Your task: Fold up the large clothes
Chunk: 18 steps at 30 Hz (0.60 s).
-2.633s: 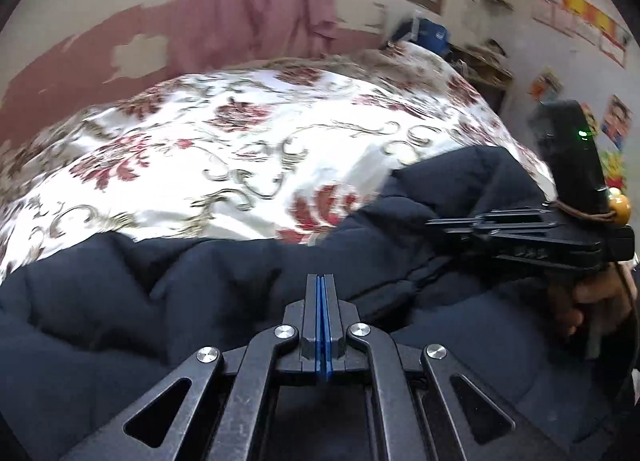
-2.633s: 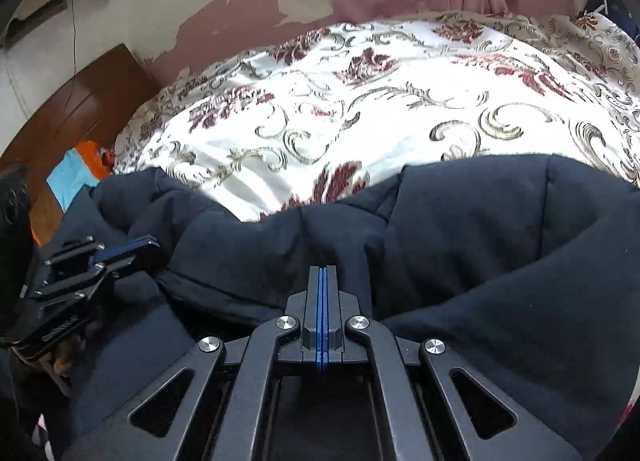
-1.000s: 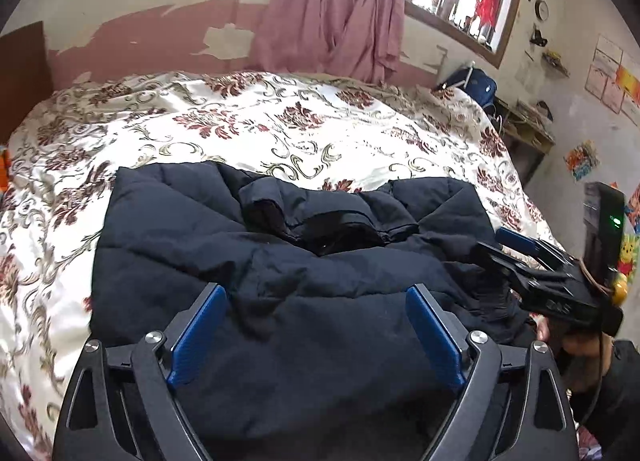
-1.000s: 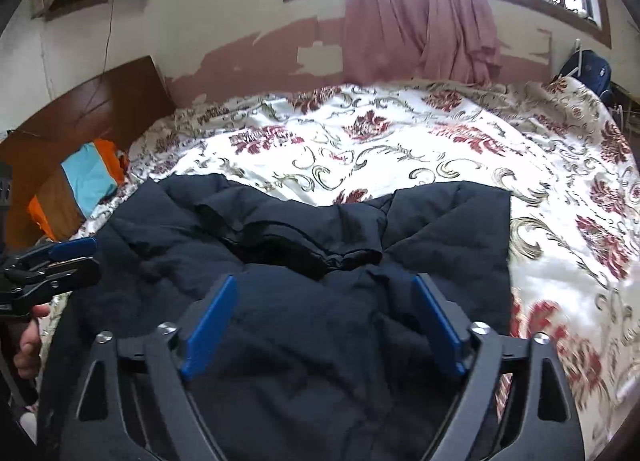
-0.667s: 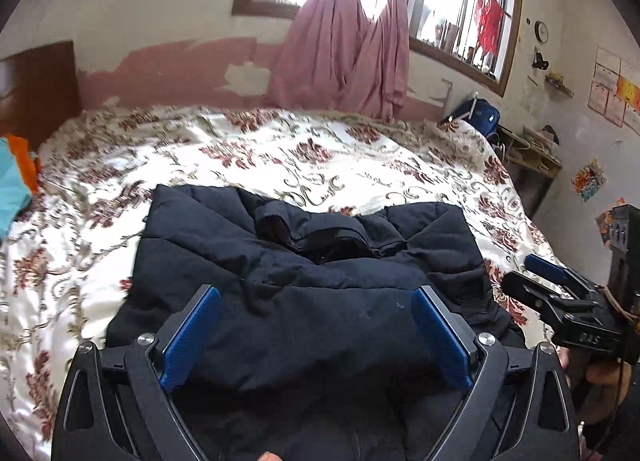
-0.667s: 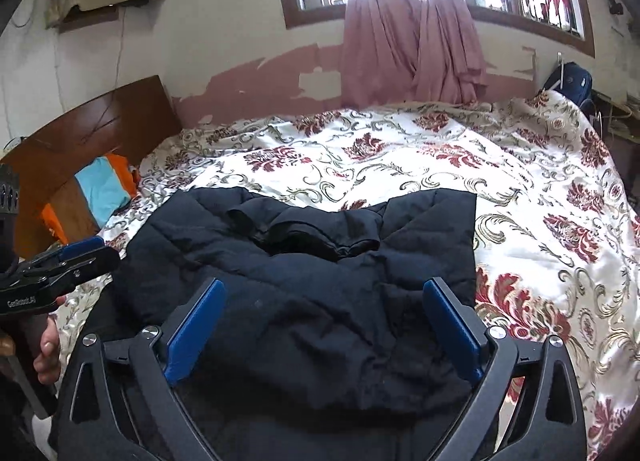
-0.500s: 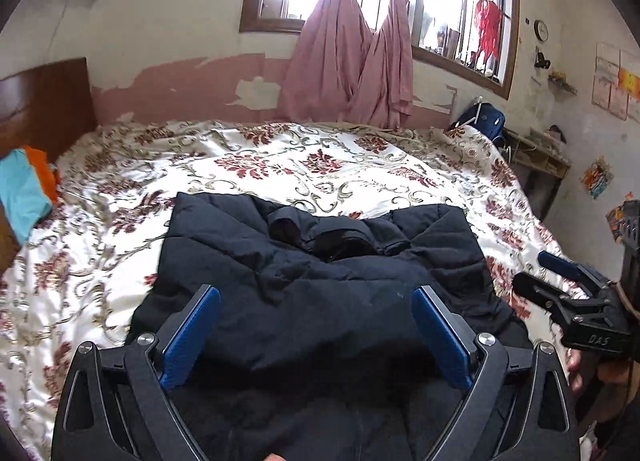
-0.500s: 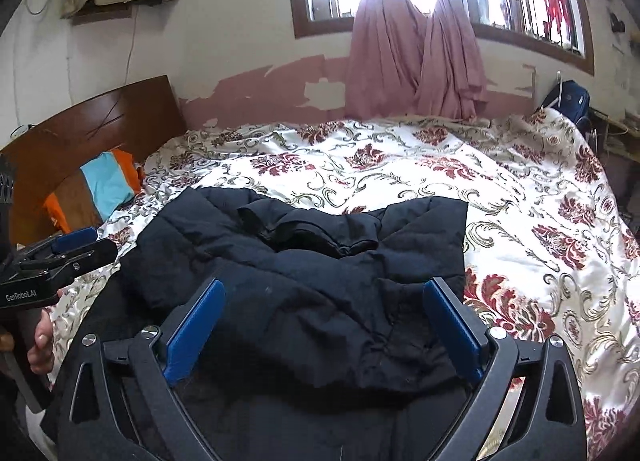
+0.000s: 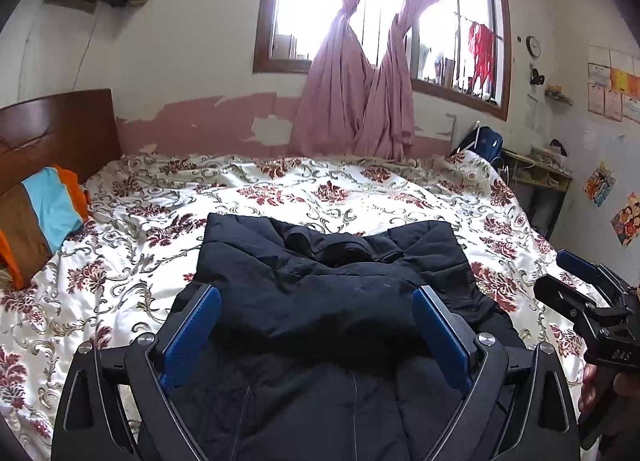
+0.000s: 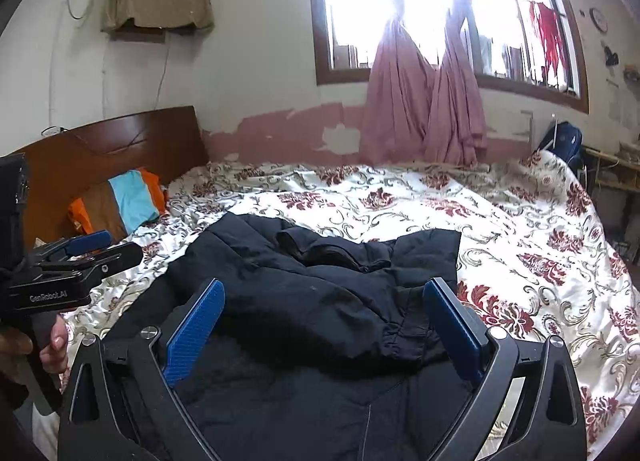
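Folded dark navy padded jacket [image 9: 332, 293] on floral-print bedspread [image 9: 320, 197].
Collar uppermost, rumpled; both grippers' fingers [image 9: 440, 331] [image 10: 196, 331] wide, empty; pink curtains [image 9: 360, 101] behind.

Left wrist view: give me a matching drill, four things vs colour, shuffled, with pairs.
Things:
1. jacket
2. curtains
3. headboard
4. left gripper pads

Colours:
A. pink
B. blue
C. black
D. brown wood

Pairs: 1-C, 2-A, 3-D, 4-B
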Each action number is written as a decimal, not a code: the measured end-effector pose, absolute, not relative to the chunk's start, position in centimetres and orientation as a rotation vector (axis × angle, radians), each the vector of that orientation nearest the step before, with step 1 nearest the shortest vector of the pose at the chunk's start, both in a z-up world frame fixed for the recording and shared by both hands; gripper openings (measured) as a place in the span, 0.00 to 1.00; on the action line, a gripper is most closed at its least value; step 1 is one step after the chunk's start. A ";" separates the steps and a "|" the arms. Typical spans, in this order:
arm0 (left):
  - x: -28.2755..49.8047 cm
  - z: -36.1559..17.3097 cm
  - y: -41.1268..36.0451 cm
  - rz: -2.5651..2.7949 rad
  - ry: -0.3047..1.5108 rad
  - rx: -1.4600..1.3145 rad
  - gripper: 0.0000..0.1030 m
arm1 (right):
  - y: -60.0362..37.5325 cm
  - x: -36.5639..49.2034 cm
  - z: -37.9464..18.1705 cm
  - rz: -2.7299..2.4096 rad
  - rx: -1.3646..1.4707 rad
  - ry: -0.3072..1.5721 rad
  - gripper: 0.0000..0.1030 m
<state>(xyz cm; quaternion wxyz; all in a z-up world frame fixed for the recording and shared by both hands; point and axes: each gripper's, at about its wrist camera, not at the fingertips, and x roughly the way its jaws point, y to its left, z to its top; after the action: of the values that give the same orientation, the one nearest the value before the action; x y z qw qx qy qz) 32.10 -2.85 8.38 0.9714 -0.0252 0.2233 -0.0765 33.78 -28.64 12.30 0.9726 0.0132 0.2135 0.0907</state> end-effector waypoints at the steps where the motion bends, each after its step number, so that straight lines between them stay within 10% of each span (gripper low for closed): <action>1: 31.5 8.5 -2.8 -0.154 0.446 -0.046 0.94 | -28.6 33.1 12.4 0.189 0.028 0.424 0.95; 18: 22.9 8.9 -1.6 -0.129 0.376 -0.025 0.94 | -27.8 25.0 12.9 0.174 0.033 0.375 0.95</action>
<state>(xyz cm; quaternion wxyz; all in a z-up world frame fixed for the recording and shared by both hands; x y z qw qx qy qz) 22.94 -1.59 8.92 0.9803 -0.0122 0.1866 -0.0641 24.98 -27.77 12.87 0.9785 0.0164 0.1864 0.0864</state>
